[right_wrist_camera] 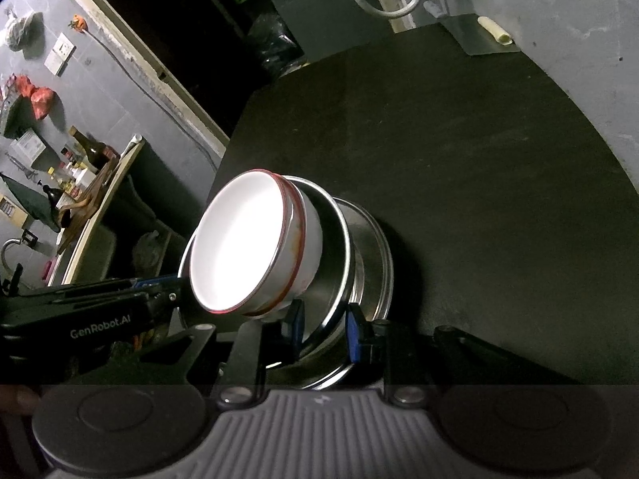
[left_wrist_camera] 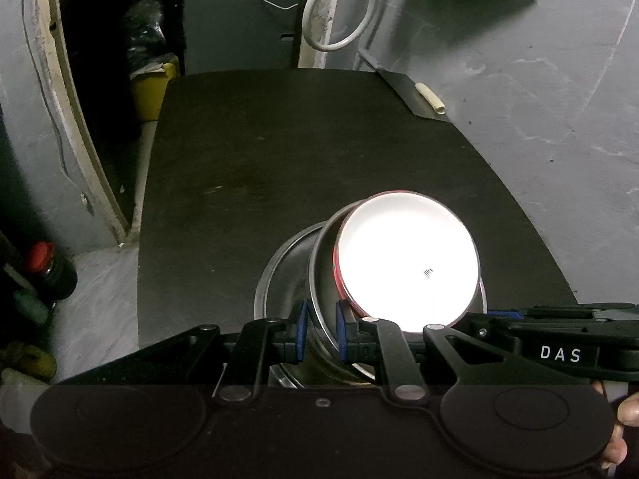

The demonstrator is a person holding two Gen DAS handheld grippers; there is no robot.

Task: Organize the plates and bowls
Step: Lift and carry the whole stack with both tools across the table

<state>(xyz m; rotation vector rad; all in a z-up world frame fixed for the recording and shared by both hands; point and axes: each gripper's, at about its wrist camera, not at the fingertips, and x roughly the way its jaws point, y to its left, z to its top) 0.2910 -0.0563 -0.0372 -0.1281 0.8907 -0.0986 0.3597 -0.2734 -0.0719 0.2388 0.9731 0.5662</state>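
Note:
A white bowl with a red rim sits inside a steel bowl, and both are tilted. They rest in a wider steel dish on the dark table. My left gripper is shut on the steel bowl's near rim, one blue pad on each side. In the right wrist view, my right gripper is shut on the steel bowl rim too, beside the white bowl and above the steel dish. Each gripper shows in the other's view: the right gripper, the left gripper.
A yellow bin and a red-capped bottle stand on the floor left of the table. A cream tube lies on a metal sheet at the far right corner. A counter with bottles is at the left. A hand grips the handle.

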